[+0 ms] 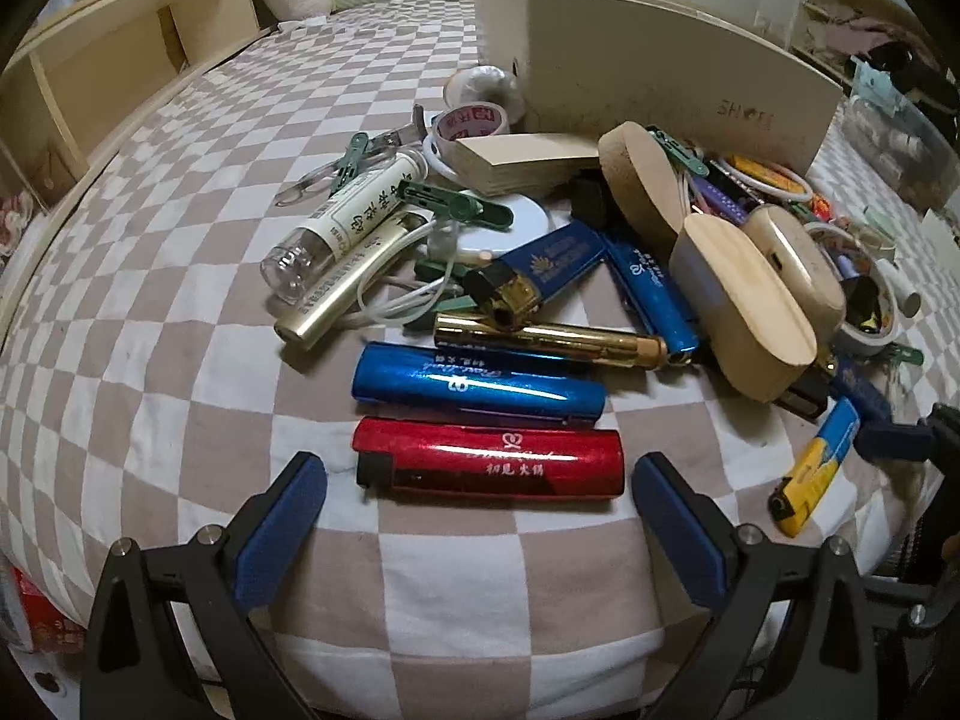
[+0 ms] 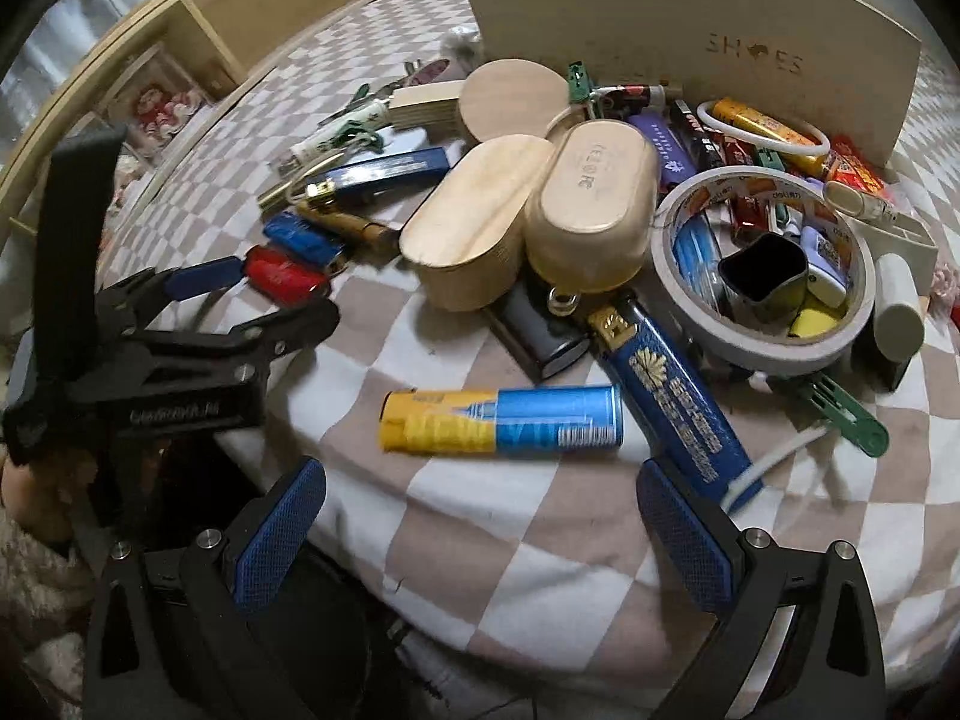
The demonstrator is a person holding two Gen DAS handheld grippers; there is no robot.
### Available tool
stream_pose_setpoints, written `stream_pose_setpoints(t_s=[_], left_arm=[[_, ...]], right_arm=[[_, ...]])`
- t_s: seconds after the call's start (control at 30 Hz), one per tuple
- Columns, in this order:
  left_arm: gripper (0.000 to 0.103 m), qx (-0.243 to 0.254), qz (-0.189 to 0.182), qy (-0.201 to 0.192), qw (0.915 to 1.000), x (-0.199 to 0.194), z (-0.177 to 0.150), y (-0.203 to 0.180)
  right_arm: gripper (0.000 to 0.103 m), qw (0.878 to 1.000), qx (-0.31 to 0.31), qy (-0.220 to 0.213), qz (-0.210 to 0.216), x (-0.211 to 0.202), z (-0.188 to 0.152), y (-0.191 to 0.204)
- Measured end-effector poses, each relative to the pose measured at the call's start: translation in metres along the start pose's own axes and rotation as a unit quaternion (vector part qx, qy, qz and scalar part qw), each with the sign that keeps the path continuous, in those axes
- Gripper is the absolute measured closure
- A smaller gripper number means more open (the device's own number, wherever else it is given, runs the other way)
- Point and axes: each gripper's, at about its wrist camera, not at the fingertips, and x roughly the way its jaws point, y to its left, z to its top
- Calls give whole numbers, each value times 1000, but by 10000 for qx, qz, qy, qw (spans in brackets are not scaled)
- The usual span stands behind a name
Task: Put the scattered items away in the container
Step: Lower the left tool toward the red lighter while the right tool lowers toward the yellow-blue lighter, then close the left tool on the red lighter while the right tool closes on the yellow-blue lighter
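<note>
I had the left gripper (image 1: 479,495) low over the bed (image 1: 180,276), its jaws wide apart on either side of the red lighter (image 1: 489,463) near the front edge, not touching it. The right gripper (image 2: 480,504) hung with jaws apart just before the yellow-and-blue lighter (image 2: 501,420). The shoe box (image 2: 690,48) stood behind the heap, toward the bed's far side.

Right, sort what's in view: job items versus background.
Job:
shiny red lighter
yellow-and-blue lighter
metallic blue lighter
white tape roll
beige shoe box

Just lying about:
checkered bedsheet
wooden shelf unit
</note>
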Motion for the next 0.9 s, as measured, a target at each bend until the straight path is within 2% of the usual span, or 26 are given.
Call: stream_pose_setpoints(t_s=[0.1, 0.5, 0.67, 0.9], left_arm=[[0, -142, -20, -21, 9999, 1, 1, 2], [0, 14, 101, 93, 9999, 7, 7, -2], [0, 20, 83, 171, 9998, 8, 6, -2], [1, 171, 64, 88, 9998, 8, 6, -2]], right_arm=[[0, 9997, -174, 61, -189, 3, 0, 6], [0, 9914, -966, 389, -791, 18, -2, 23], [0, 9948, -701, 302, -676, 16, 0, 16], [0, 9996, -108, 165, -198, 7, 5, -3]])
